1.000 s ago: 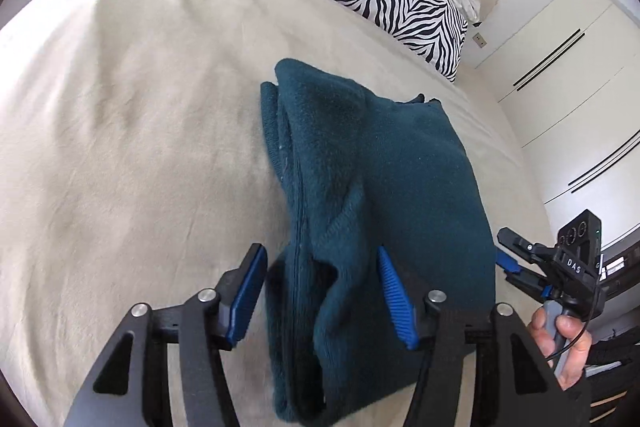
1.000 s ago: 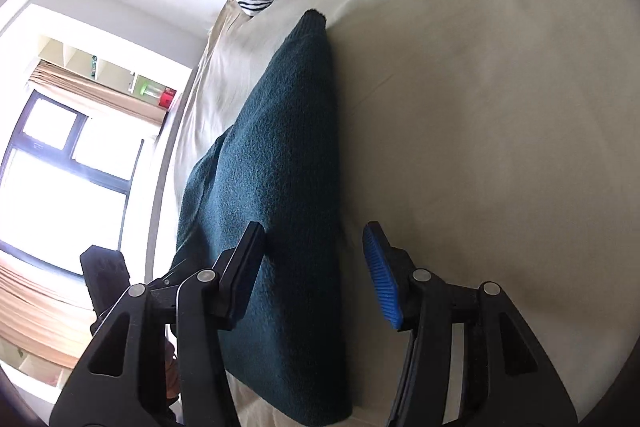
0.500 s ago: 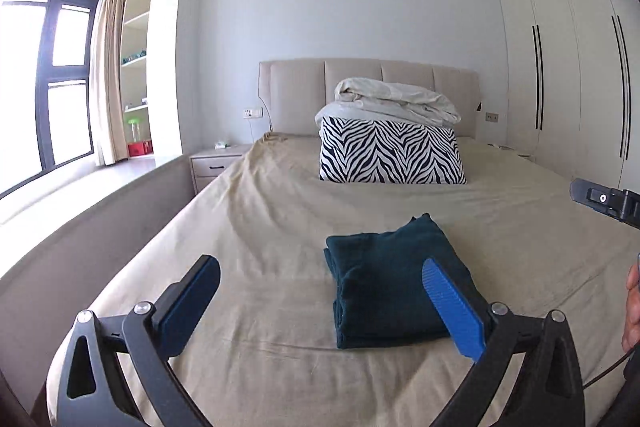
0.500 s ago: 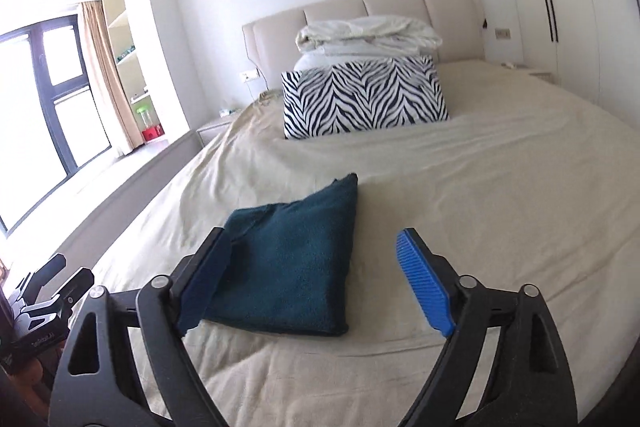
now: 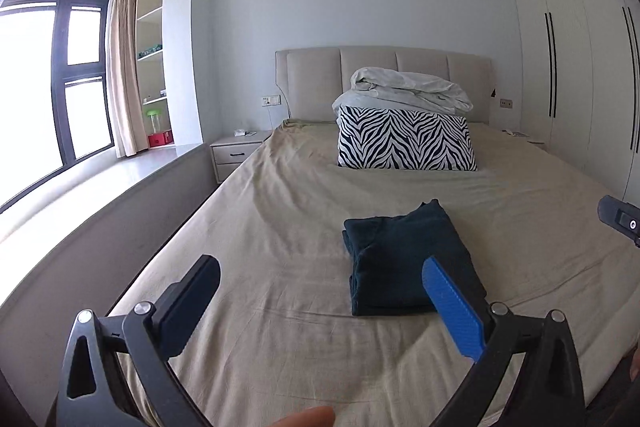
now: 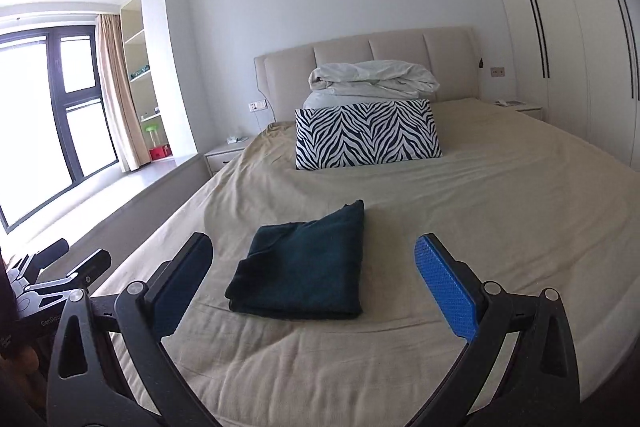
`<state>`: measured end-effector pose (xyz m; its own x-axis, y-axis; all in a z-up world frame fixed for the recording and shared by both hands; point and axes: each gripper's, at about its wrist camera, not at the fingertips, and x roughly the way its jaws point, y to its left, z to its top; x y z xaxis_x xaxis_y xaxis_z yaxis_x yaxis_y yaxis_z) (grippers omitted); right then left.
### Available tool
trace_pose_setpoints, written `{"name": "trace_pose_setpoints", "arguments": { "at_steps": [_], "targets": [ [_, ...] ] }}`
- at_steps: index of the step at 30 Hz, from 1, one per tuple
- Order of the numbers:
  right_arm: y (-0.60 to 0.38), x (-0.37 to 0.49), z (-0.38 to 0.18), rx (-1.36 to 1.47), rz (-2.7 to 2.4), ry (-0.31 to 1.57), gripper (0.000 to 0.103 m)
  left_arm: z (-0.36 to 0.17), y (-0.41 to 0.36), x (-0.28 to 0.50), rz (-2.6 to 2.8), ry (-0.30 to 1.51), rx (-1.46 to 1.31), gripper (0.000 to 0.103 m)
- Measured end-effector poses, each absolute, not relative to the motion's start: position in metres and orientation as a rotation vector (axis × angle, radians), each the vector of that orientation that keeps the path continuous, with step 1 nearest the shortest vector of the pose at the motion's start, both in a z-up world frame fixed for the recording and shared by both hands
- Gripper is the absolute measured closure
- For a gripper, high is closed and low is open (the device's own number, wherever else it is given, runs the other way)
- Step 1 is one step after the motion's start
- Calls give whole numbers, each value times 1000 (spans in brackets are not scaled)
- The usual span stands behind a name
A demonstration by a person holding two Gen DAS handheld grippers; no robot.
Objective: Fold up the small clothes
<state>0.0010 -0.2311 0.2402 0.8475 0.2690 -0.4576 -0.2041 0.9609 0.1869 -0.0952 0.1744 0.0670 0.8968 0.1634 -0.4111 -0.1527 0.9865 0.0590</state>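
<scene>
A dark teal fleece garment (image 5: 404, 259) lies folded into a neat rectangle on the beige bed sheet (image 5: 280, 227), near the foot of the bed. It also shows in the right wrist view (image 6: 308, 263). My left gripper (image 5: 320, 291) is open and empty, held back from the garment at the foot of the bed. My right gripper (image 6: 312, 267) is open and empty too, pulled back with the garment seen between its fingers. Neither touches the cloth.
A zebra-striped pillow (image 5: 406, 139) and a bundled white duvet (image 5: 408, 91) sit at the padded headboard. A nightstand (image 5: 236, 155) and window ledge lie left of the bed. White wardrobes (image 5: 580, 87) stand on the right.
Both grippers have let go of the garment, lifted and pulled back from close over it to the foot of the bed. The garment stays folded on the sheet.
</scene>
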Motion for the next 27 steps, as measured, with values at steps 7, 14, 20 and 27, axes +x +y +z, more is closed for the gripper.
{"name": "trace_pose_setpoints", "arguments": {
  "at_steps": [7, 14, 20, 27],
  "targets": [
    [-226, 29, 176, 125, 153, 726, 0, 25, 176, -83, 134, 593, -39, 0],
    [-213, 38, 135, 61, 115, 834, 0, -9, 181, -71, 139, 708, -56, 0],
    [-209, 47, 116, 59, 111, 887, 0, -19, 182, -66, 123, 738, -53, 0],
    [-204, 43, 112, 39, 118, 904, 0, -22, 185, -65, 118, 750, -68, 0]
  ]
}}
